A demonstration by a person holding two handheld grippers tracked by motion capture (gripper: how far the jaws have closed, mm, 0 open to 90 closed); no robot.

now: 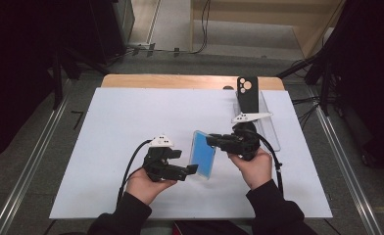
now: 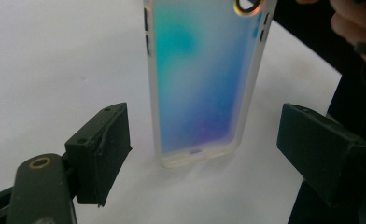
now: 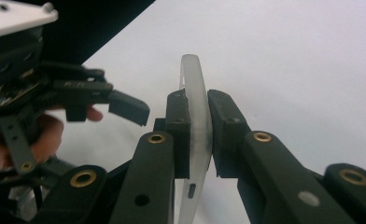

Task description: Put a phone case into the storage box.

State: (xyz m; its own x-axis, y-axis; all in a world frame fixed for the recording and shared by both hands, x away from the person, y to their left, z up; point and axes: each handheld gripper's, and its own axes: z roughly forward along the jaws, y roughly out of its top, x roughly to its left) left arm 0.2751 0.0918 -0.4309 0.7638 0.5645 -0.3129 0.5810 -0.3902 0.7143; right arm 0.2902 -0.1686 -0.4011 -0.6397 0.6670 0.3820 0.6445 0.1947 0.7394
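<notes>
The phone case (image 1: 202,155) stands on end just below the middle of the high view, its long axis running up and down and leaning slightly, camera ring at the top. It is translucent with a blue-to-violet sheen and frosted white edges. The right gripper (image 3: 199,135) pinches its upper edge between pressed pads; the left gripper (image 2: 202,140) stands spread, its jaws flanking the lower end without touching.

Black two-jaw left gripper (image 1: 192,169) and right gripper (image 1: 210,140) with brass-ringed screws, grey three-cornered top plates, trailing black cables, gripped by hands in black sleeves (image 1: 126,215).

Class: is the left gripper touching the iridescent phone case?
Apart. In the left gripper view, the left gripper stands open, bare table visible between each pad and the phone case.
</notes>
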